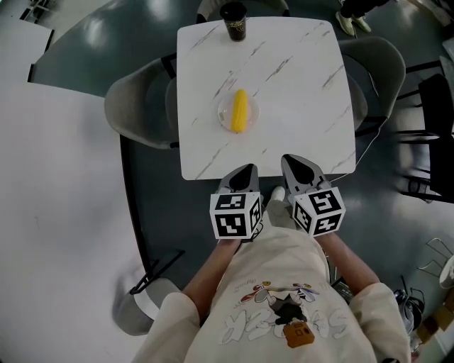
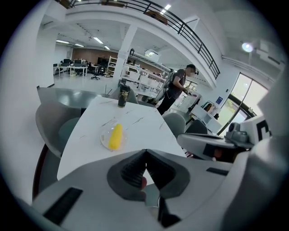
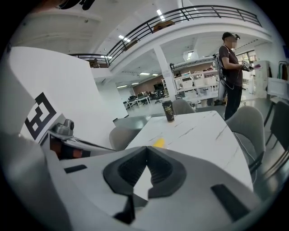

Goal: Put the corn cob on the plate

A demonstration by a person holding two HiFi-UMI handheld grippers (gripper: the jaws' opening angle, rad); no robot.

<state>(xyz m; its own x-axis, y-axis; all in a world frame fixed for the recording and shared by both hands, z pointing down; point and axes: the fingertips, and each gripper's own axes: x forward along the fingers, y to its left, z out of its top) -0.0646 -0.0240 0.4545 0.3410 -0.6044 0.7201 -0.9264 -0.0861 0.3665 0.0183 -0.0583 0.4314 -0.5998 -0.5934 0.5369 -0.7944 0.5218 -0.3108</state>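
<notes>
A yellow corn cob (image 1: 240,110) lies on a clear round plate (image 1: 225,113) near the middle of the white marble table (image 1: 298,85). Both grippers hover side by side off the table's near edge, well short of the cob. My left gripper (image 1: 243,174) is shut with nothing between its jaws, and my right gripper (image 1: 299,167) is shut and empty too. In the left gripper view the corn cob (image 2: 115,136) and plate (image 2: 104,141) sit beyond the closed jaw tips (image 2: 145,151). The right gripper view shows only a sliver of the cob (image 3: 158,143) above its closed jaws (image 3: 146,148).
A dark can-like cup (image 1: 234,21) stands at the table's far edge. Grey chairs flank the table at left (image 1: 138,106) and right (image 1: 383,71). A person (image 3: 231,67) stands beyond the table. A white surface (image 1: 57,198) lies to my left.
</notes>
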